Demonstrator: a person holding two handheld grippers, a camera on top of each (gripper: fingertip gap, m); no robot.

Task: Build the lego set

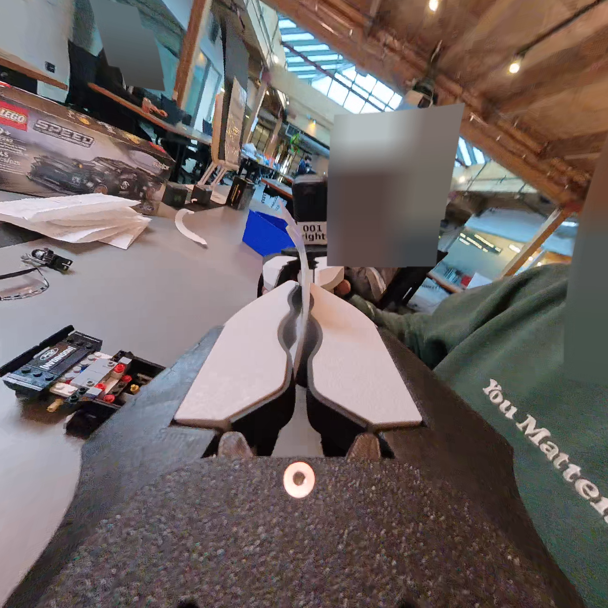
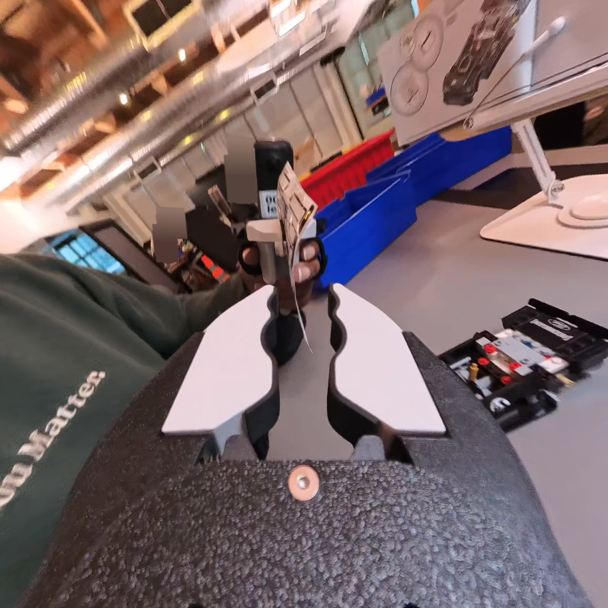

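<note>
Two grippers are up in the air, facing each other: the left gripper (image 1: pixel 301 296) is squeezed tight on a thin sticker sheet (image 1: pixel 304 279), and the right gripper (image 2: pixel 301 296) is wide open with nothing in it. Down on the grey table (image 1: pixel 148 289), the half-built lego car (image 1: pixel 72 371) sits to the left of the left gripper. Behind the car are white paper bags (image 1: pixel 75 217), then the lego box (image 1: pixel 79 154).

Left gripper (image 1: pixel 301 296) and right gripper (image 2: pixel 301 292): white wavy-edged fingers on speckled black bodies, a copper-ringed screw (image 1: pixel 298 479) at 6 o'clock. Green lettered sweatshirt sleeve (image 1: pixel 493 329) at 3 o'clock.
</note>
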